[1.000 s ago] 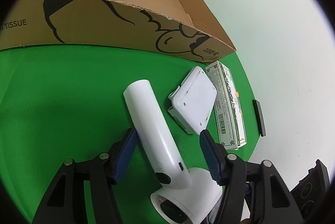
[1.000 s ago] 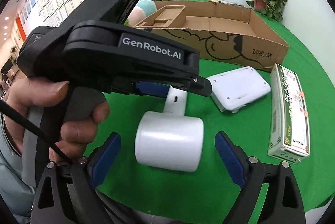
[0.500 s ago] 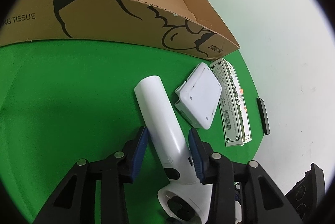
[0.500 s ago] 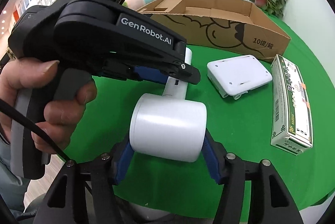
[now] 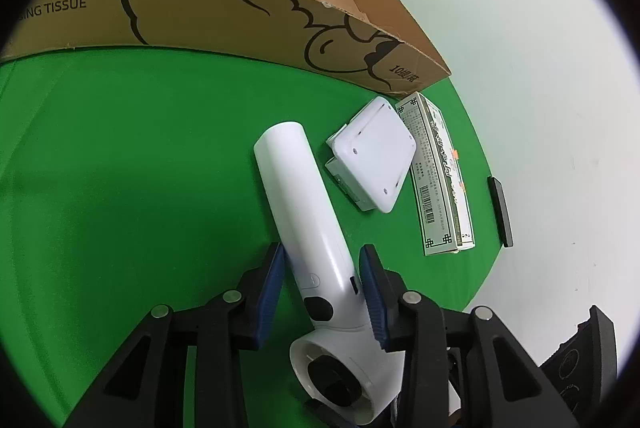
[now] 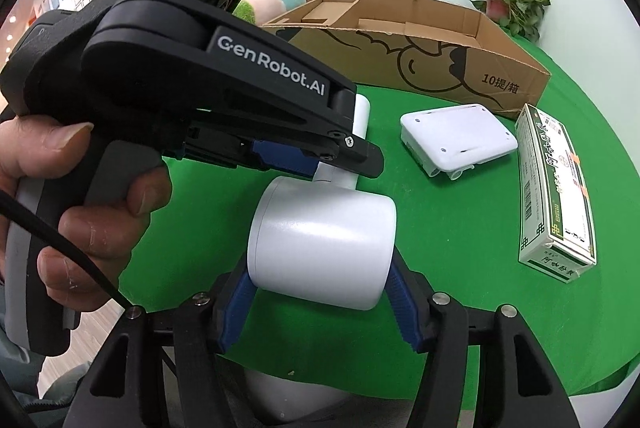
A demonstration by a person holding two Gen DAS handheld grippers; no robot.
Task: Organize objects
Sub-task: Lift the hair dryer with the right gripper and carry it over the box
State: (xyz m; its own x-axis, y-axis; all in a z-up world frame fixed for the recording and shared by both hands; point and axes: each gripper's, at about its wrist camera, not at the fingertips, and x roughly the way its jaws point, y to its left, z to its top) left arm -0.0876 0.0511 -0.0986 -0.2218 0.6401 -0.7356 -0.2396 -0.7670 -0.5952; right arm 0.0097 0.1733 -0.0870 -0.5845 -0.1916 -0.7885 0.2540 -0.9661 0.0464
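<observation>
The left gripper (image 5: pixel 322 294) clamps the dryer (image 5: pixel 308 224) handle; the right gripper (image 6: pixel 320 292) clamps its barrel. The dryer lies near-centre on the green tabletop (image 5: pixel 120 168). It looks rigid, smooth, probably slippery: support both ends. Carton (image 6: pixel 432 44) far; white case (image 6: pixel 456 140), packet (image 6: pixel 556 188) right.

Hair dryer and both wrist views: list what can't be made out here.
- Left wrist view: the hair dryer barrel's lower edge is cut off by the frame; whether the left gripper pads press its handle is unclear.
- Right wrist view: the left gripper body hides most of the handle.
- Both views: the cardboard box floor is hidden by its walls.
</observation>
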